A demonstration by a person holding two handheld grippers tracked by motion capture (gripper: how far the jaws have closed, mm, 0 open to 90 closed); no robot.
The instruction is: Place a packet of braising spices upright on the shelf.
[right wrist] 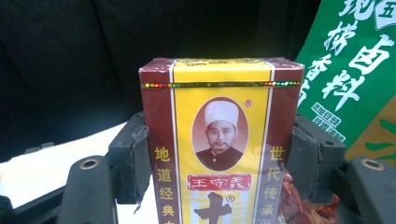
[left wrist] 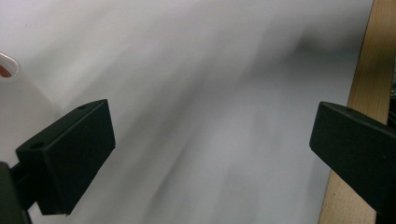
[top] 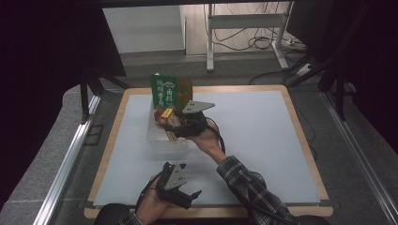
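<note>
Right gripper (right wrist: 219,158) clamps spice box (right wrist: 219,140), its base cut off

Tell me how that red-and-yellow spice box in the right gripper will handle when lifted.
The spice box is probably stiff: its edges stay straight with the right gripper clamped on both sides. Its glossy wrap may make it slippery, though the pads look soft and grippy. Set down, it might tip, being tall and narrow.

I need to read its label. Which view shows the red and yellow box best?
The right gripper view: the box faces the camera, pressed between the right claw pads, print readable. In the high view it is small and blurred.
</note>
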